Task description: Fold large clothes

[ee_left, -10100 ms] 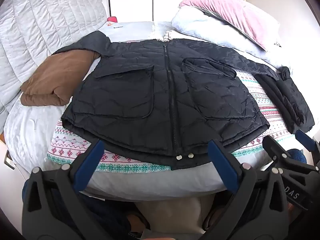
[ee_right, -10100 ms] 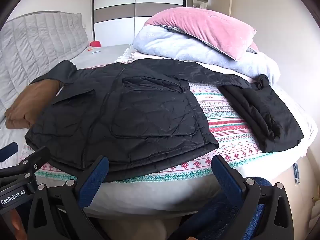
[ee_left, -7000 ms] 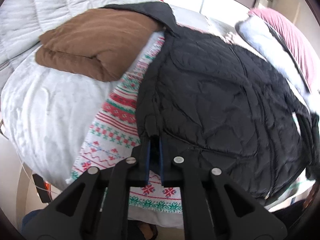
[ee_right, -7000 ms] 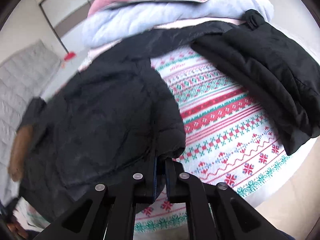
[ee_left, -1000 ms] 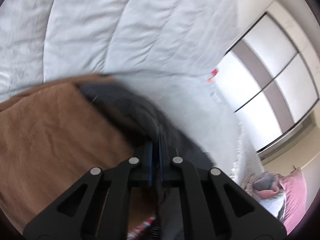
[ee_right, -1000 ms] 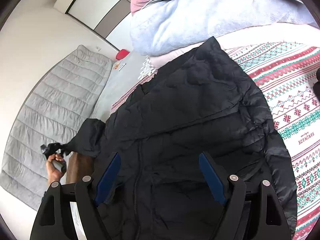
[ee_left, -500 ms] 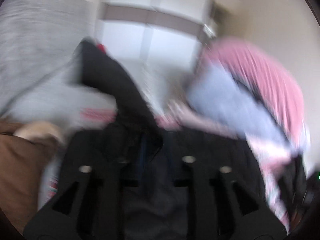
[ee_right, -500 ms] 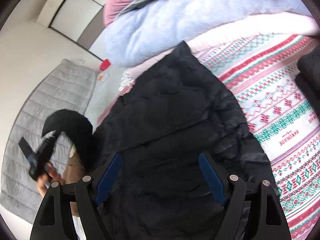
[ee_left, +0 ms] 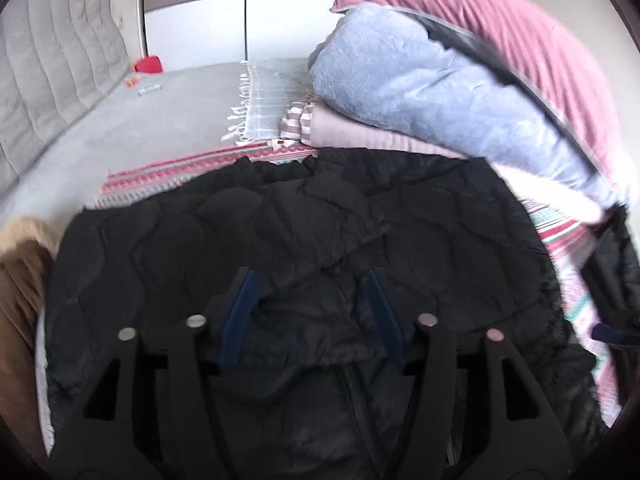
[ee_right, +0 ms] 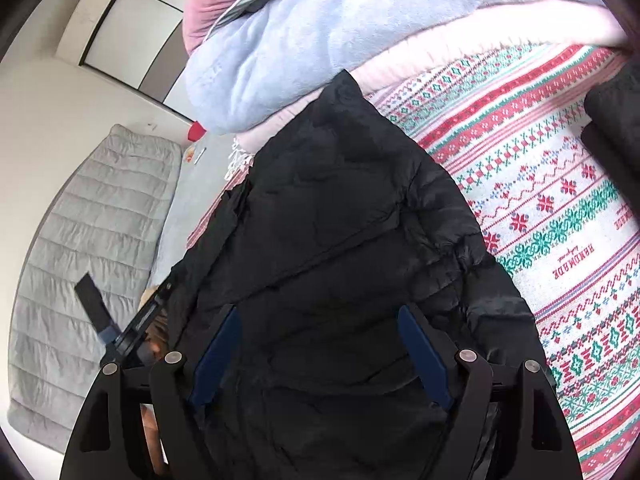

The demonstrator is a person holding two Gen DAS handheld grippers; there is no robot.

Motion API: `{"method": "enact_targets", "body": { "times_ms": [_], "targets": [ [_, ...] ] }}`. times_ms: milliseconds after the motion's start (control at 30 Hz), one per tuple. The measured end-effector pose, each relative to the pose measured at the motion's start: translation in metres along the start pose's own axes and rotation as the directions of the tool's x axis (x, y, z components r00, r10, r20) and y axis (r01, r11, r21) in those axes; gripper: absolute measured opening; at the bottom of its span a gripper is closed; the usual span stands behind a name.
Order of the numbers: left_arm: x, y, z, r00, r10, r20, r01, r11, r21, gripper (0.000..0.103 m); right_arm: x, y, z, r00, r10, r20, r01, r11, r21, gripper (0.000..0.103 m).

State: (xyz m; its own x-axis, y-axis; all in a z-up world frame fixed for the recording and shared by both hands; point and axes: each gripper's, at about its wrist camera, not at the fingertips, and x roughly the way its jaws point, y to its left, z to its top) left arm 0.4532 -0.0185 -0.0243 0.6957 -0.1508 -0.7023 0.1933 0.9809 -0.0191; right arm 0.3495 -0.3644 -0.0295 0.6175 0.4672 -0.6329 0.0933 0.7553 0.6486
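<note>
The left tongs stand released, their blue-padded fingers spread wide above the black quilted jacket with nothing between them. The right tongs are likewise spread apart, hovering over the same jacket and gripping nothing. The jacket lies on the bed, on a patterned blanket with red and green bands; a dark sleeve panel is folded diagonally across the jacket's body, and its zipper runs down between the left tongs' arms. On the right-wrist view the left tongs show at the jacket's left edge, with part of a hand just behind them. Toward the far edge of the bed a stack of bedding sits just behind the jacket's top: a pale blue fleece blanket under a pink pillow. A brown folded cloth lies beside the jacket's left edge. Another black garment rests at the bed's right edge, apart from the jacket. A grey quilted headboard flanks the bed's left side, and a small red object sits near its far corner.
</note>
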Motion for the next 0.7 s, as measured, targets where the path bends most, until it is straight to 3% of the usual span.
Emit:
{"method": "enact_targets", "body": {
  "times_ms": [67, 133, 300, 333, 400, 433, 467, 533, 700],
  "targets": [
    [0.016, -0.023, 0.004, 0.997, 0.082, -0.012, -0.081, 0.993, 0.083, 0.063, 0.000, -0.002, 0.000, 1.000, 0.009, -0.005, -0.009, 1.000, 0.014, 0.082],
    [0.041, -0.049, 0.007, 0.980, 0.196, -0.022, -0.188, 0.965, 0.183, 0.063, 0.000, -0.004, 0.001, 1.000, 0.009, -0.003, -0.009, 1.000, 0.022, 0.082],
    [0.080, -0.069, 0.011, 0.949, 0.309, -0.059, -0.286, 0.926, 0.246, 0.063, -0.007, -0.009, 0.004, 1.000, 0.010, 0.015, -0.010, 0.999, 0.037, 0.082],
    [0.084, -0.070, 0.010, 0.947, 0.314, -0.064, -0.289, 0.924, 0.252, 0.061, -0.008, -0.010, 0.005, 1.000, 0.012, 0.016, -0.012, 0.999, 0.041, 0.082],
    [0.089, -0.071, 0.009, 0.948, 0.309, -0.072, -0.279, 0.922, 0.269, 0.043, -0.008, -0.011, 0.005, 1.000, 0.015, 0.017, -0.016, 0.999, 0.046, 0.082],
    [0.092, -0.071, 0.008, 0.943, 0.323, -0.086, -0.287, 0.915, 0.285, 0.026, -0.008, -0.012, 0.005, 1.000, 0.017, 0.016, -0.018, 0.999, 0.048, 0.082],
    [0.095, -0.068, 0.007, 0.935, 0.340, -0.099, -0.301, 0.910, 0.285, 0.018, -0.008, -0.011, 0.005, 1.000, 0.020, 0.016, -0.021, 0.999, 0.047, 0.082],
    [0.095, -0.059, 0.008, 0.932, 0.335, -0.135, -0.297, 0.923, 0.243, 0.011, -0.007, -0.010, 0.005, 1.000, 0.023, 0.017, -0.024, 0.999, 0.041, 0.082],
    [0.080, -0.054, 0.006, 0.955, 0.272, -0.117, -0.244, 0.946, 0.213, 0.005, -0.008, -0.008, 0.004, 1.000, 0.022, 0.019, -0.023, 0.999, 0.036, 0.082]
  ]
}}
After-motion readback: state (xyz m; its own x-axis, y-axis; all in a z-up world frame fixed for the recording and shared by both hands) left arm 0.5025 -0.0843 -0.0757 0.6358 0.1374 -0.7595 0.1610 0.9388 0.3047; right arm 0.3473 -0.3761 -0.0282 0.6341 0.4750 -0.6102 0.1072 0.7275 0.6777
